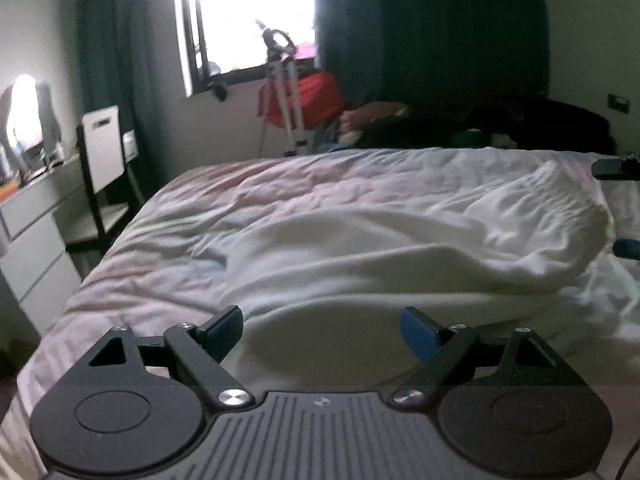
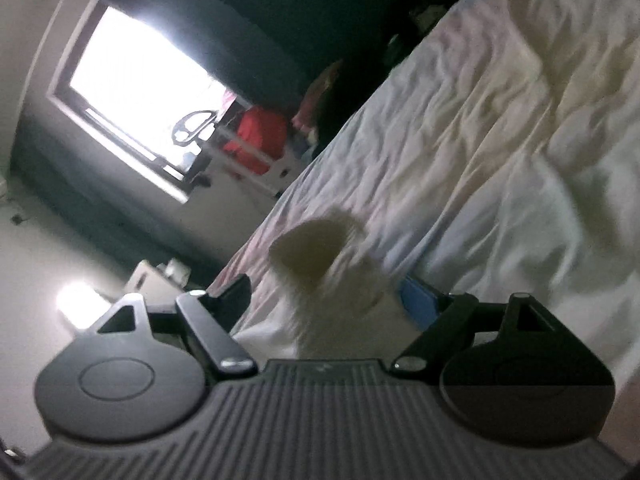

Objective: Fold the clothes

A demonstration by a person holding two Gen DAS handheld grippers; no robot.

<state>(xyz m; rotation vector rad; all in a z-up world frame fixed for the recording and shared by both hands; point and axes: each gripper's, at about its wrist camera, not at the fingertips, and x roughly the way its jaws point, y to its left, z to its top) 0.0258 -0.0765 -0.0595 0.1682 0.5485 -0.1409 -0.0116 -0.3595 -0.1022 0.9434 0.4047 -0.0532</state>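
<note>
A white garment (image 1: 420, 236) lies bunched and creased on the bed (image 1: 168, 240). My left gripper (image 1: 322, 334) is open just above its near edge, with cloth showing between the fingers and nothing held. My right gripper (image 2: 324, 300) is open too, rolled on its side, with a raised fold of the white garment (image 2: 320, 256) standing between its fingers. The right gripper's fingers (image 1: 616, 169) also show at the right edge of the left wrist view.
A white dresser (image 1: 28, 236) with a mirror and a black-framed chair (image 1: 104, 168) stand left of the bed. A tripod (image 1: 284, 96), a red item (image 1: 316, 96) and a dark heap of clothes (image 1: 520, 124) are beyond it, under the window.
</note>
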